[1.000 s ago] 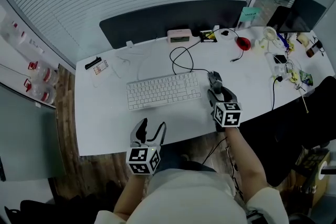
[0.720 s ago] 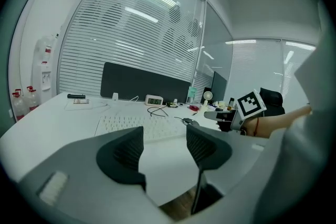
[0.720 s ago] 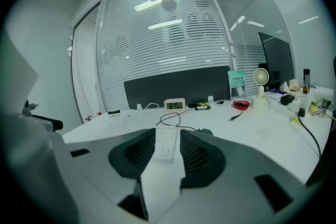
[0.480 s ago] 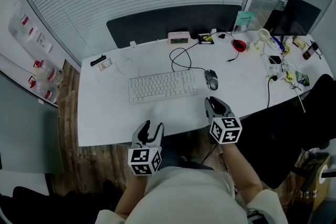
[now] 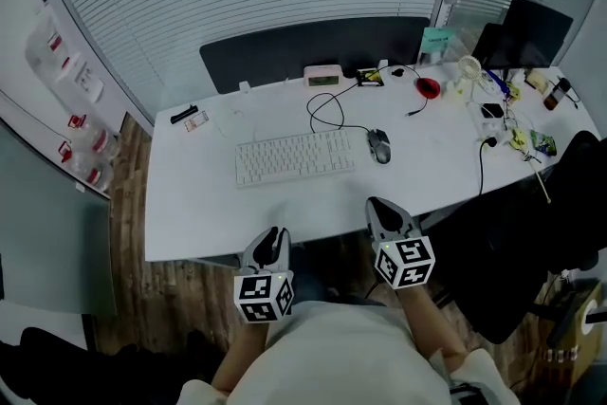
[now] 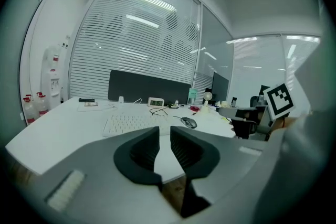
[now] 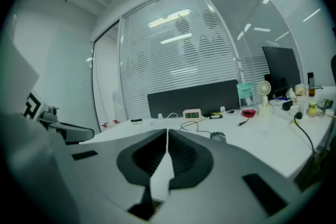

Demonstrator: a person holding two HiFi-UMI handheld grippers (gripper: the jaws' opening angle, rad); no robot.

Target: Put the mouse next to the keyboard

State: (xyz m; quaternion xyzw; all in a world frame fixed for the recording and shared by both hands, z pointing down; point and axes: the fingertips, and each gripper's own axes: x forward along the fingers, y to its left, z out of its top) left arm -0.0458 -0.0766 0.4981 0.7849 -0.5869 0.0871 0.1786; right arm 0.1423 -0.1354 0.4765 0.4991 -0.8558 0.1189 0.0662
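The dark mouse (image 5: 379,145) lies on the white desk (image 5: 199,204), just right of the white keyboard (image 5: 294,157), and nothing touches it. Both grippers hang off the desk's near edge, close to the person's body. The left gripper (image 5: 275,235) is closing, with a narrow gap between its jaws and nothing in it. The right gripper (image 5: 377,204) is shut and empty. Past the left gripper (image 6: 164,131), the left gripper view shows the keyboard (image 6: 131,124) and mouse (image 6: 189,123). In the right gripper view the mouse (image 7: 218,136) sits beyond the right gripper (image 7: 167,134).
A looping black cable (image 5: 327,109) runs from the mouse to the desk's back. A small clock (image 5: 323,75) and a red bowl (image 5: 427,87) stand along the back edge. Clutter and a monitor (image 5: 536,28) fill the right end. A black chair (image 5: 531,232) stands at the right.
Both grippers drew back from the desk toward the person. The right one came away from the mouse, which stays beside the keyboard. Both pairs of jaws narrowed.
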